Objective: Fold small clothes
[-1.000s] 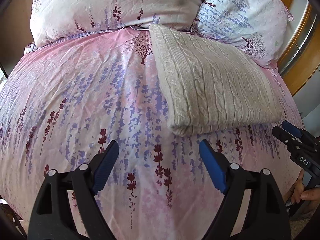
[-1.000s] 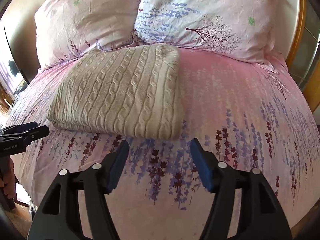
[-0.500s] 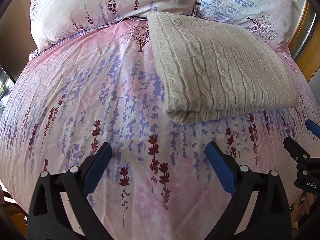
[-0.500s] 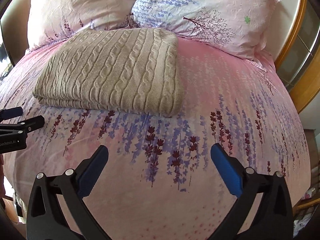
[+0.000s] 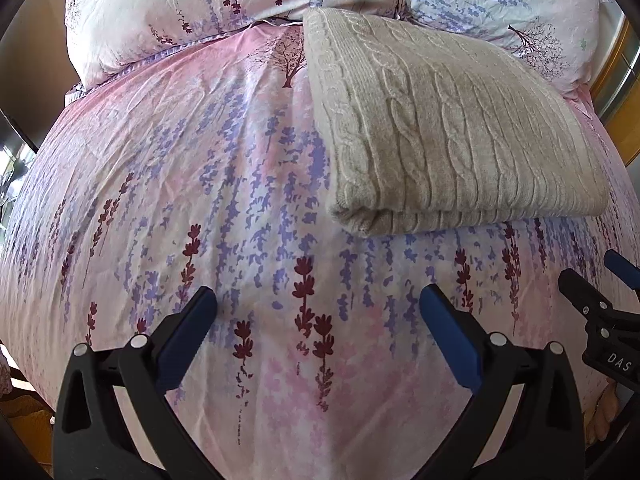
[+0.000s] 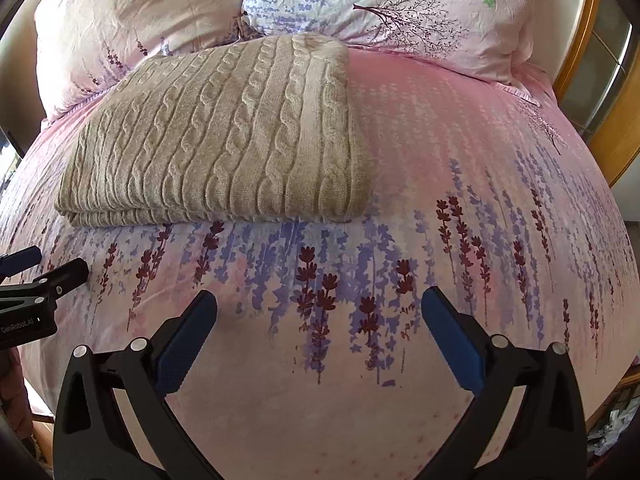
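Sweater (image 5: 452, 132): folded, on bed (image 5: 200, 184) | left tool (image 5: 318, 332), right tool (image 6: 320, 332): both released, empty, near sweater's front edge | risk: careless regrasp snags one layer, undoing fold.

Left gripper (image 5: 318, 308): jaws spread wider than a second ago; view drawn closer to the sweater (image 5: 452, 132), which now fills more of its frame.
Right gripper (image 6: 319, 312): jaws likewise wider apart than a second ago; sweater (image 6: 224, 136) larger and nearer in its view.
Each gripper shows lower at the edge of the other's view.
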Available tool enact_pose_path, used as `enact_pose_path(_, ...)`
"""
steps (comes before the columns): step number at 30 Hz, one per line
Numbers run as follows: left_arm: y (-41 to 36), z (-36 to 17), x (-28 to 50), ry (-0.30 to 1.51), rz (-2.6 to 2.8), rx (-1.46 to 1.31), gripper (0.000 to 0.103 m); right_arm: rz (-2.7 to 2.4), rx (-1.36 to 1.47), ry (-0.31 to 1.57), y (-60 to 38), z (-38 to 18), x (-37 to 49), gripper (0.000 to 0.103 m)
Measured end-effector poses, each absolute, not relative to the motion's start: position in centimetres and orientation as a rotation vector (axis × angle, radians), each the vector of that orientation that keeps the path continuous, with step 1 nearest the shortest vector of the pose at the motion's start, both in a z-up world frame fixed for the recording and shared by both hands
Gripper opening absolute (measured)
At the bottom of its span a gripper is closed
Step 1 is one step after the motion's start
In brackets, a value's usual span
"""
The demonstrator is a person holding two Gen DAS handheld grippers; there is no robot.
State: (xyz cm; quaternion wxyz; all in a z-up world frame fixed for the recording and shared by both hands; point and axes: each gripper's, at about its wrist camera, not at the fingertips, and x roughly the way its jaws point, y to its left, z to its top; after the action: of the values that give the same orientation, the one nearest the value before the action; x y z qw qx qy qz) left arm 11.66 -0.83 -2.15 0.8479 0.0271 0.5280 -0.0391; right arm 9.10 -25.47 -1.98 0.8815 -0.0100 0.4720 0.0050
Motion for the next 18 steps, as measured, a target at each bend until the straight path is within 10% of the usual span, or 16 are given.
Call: enact_pose_path(18, -0.77, -2.33, 12.30, 1.151, -0.083, 0.047, 0.101, 0.002, 0.012, 0.989, -25.21, -2.45, 9.04, 0.102)
